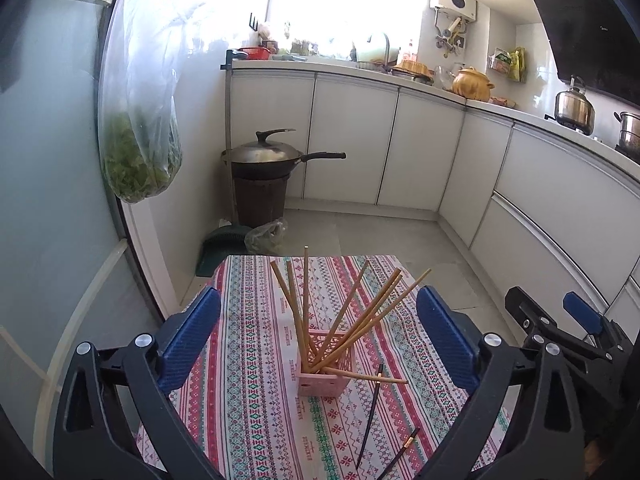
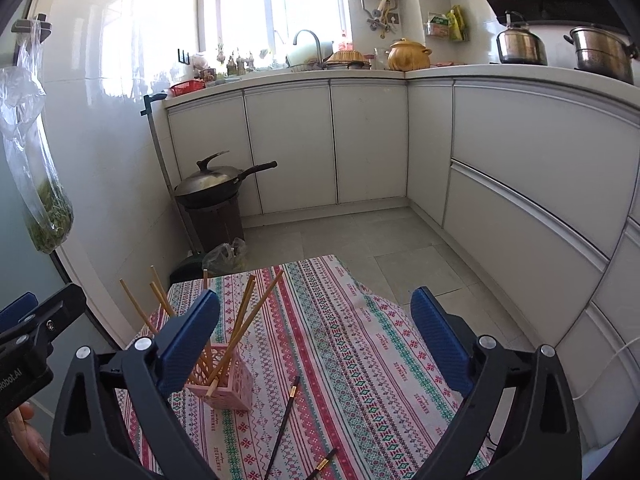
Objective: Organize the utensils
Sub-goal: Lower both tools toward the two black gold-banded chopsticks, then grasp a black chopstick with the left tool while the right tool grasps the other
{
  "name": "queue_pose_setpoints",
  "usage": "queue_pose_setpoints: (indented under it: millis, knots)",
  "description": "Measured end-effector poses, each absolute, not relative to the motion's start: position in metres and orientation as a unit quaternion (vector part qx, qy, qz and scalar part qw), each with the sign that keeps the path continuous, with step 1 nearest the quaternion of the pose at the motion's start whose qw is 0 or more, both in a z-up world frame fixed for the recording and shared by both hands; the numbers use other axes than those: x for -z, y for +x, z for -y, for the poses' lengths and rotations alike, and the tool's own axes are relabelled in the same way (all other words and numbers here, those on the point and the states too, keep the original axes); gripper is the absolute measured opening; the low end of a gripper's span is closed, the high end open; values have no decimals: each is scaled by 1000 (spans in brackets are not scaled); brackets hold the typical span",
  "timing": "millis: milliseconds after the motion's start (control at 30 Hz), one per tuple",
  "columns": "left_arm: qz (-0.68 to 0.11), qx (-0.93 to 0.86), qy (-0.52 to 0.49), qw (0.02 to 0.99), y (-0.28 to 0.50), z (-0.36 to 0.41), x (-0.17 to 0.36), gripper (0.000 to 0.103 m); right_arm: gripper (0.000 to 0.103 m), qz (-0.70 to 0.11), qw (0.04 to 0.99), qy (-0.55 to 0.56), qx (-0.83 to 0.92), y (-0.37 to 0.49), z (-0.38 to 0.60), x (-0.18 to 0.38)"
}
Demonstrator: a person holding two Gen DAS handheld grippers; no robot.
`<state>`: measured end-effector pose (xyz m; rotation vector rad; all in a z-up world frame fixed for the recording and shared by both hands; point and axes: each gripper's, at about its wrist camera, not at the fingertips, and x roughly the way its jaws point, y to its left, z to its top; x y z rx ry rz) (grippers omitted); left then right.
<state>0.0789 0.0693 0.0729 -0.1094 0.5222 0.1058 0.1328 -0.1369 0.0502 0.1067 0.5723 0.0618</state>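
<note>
Pink lattice holder (image 1: 326,364) of fanned wooden chopsticks (image 1: 306,300) on a striped woven tablecloth (image 1: 256,400).

Left gripper (image 1: 318,336) and right gripper (image 2: 316,340), ribbed blue pads, stand wide apart, holding nothing; two slim dark chopsticks (image 1: 370,408) lie beside the holder, one cut off.

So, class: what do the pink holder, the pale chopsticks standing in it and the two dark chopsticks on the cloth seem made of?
Pink holder: likely moulded plastic, matt, lattice-pierced walls. Pale chopsticks: probably bamboo or wood, unvarnished tan. Dark chopsticks: material unclear, smooth black with a gold-coloured band.
</note>
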Motion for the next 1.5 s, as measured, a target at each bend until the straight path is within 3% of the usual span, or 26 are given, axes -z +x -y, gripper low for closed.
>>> queue_pose_setpoints:
  millis: [367, 867, 1100, 1167, 1333, 1400, 1467, 1500]
  knots:
    - [-297, -43, -30, 954, 68, -62, -43, 96, 96, -307, 948, 85, -17, 117, 172, -36]
    - [-526, 129, 50, 839, 84, 28, 100, 96, 96, -387, 892, 228, 49, 112, 282, 6]
    - [-586, 172, 103, 785, 123, 78, 157, 95, 96, -415, 869, 262, 59, 113, 307, 23]
    - [-600, 182, 103, 773, 139, 88, 169, 89, 96, -425, 863, 265, 66, 115, 313, 32]
    - [-642, 157, 106, 743, 169, 97, 197, 59, 96, -459, 836, 296, 61, 124, 325, 52]
    - [-646, 150, 111, 740, 173, 97, 202, 57, 96, -468, 825, 312, 56, 127, 328, 58]
    - [-644, 143, 123, 741, 172, 98, 201, 48, 96, -477, 818, 317, 49, 130, 326, 63]
    - [-642, 144, 126, 742, 172, 98, 201, 39, 96, -481, 816, 317, 48, 130, 325, 65]
